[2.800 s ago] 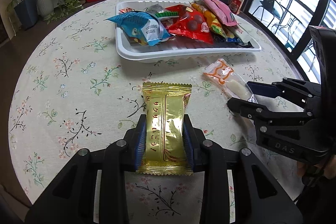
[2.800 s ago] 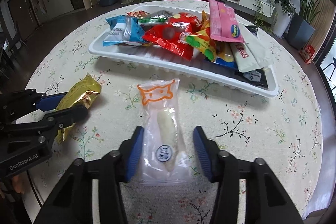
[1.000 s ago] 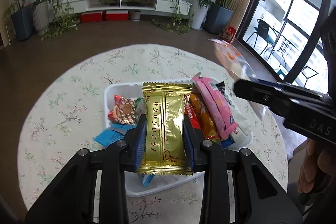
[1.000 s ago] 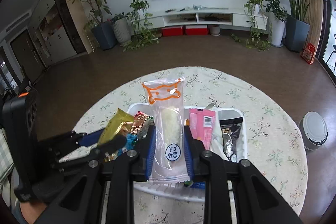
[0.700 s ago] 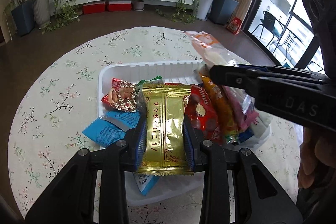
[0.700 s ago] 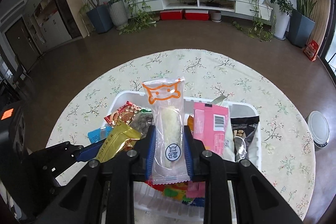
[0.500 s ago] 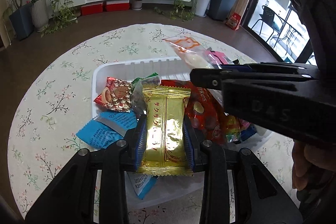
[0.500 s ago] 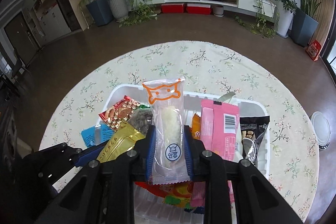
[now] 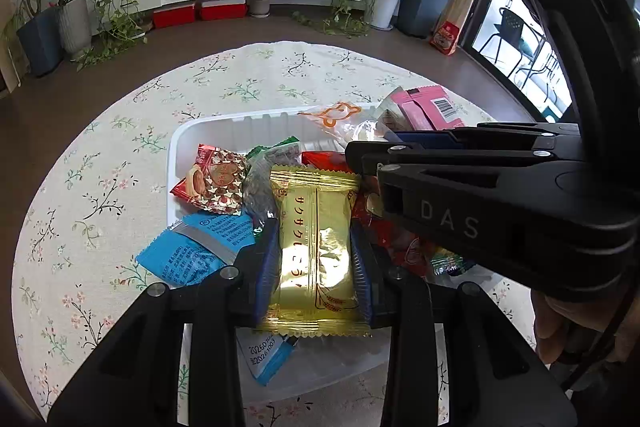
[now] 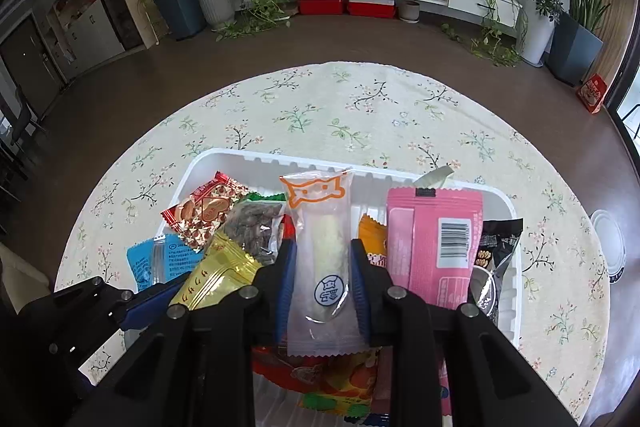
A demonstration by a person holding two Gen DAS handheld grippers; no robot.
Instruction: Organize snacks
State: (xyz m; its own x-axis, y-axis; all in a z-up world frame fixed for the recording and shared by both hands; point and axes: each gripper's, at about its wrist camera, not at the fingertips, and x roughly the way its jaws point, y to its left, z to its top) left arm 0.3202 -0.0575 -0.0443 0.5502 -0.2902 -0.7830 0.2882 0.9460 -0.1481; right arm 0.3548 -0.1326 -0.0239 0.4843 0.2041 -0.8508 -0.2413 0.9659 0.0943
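Note:
My left gripper (image 9: 316,259) is shut on a gold snack packet (image 9: 316,227) and holds it over the white tray (image 9: 240,127). My right gripper (image 10: 320,267) is shut on a clear packet with an orange cat print (image 10: 320,227), also above the tray (image 10: 224,157). The right gripper crosses the left wrist view (image 9: 360,155) just right of the gold packet, with the clear packet (image 9: 340,123) ahead of it. The gold packet (image 10: 216,275) shows at lower left in the right wrist view. The tray holds several snacks.
In the tray lie a blue packet (image 9: 192,247), a red nut packet (image 10: 204,211), a pink packet (image 10: 432,239) and a black packet (image 10: 496,247). The tray sits on a round floral-cloth table (image 10: 360,107). A round white object (image 10: 608,251) stands on the floor at the right.
Both grippers, each with its packet, have come down closer over the tray. The right gripper has moved left, nearer the gold packet.

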